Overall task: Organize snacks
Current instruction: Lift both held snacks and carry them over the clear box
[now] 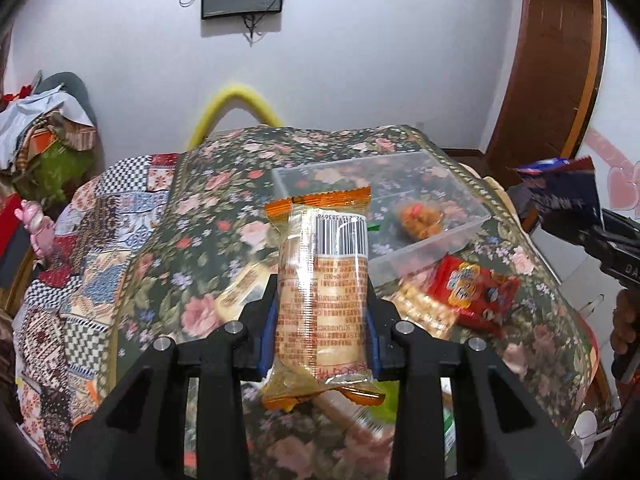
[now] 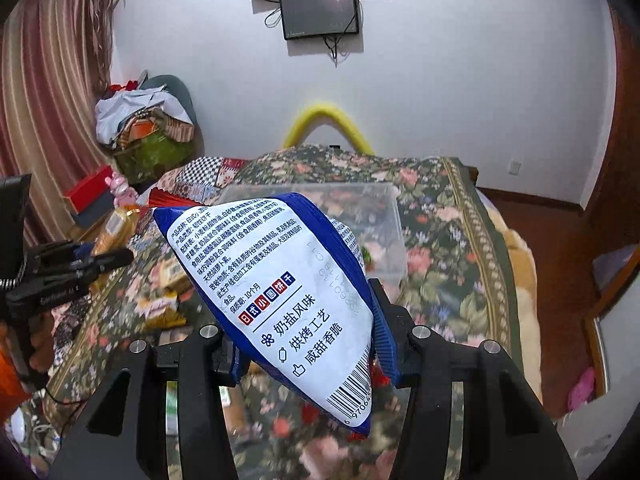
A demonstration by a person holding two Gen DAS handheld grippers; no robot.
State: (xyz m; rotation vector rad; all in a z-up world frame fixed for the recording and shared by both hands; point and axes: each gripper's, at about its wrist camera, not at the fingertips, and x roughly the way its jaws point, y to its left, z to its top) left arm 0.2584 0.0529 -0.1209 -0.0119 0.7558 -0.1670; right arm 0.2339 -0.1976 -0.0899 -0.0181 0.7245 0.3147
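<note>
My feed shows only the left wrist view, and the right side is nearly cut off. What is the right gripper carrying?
Observer: The right gripper is shut on a blue and white snack bag, printed back facing the camera.
Operator: Is it above the clear plastic box?
Observer: The clear plastic box lies beyond the bag, on the floral cloth.
Operator: Anything left of that bag?
Observer: A yellow packet lies on the cloth there.

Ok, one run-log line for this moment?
left gripper: shut on orange-sealed snack pack | right gripper: shut on blue-white biscuit bag | clear bin: one snack inside
</note>
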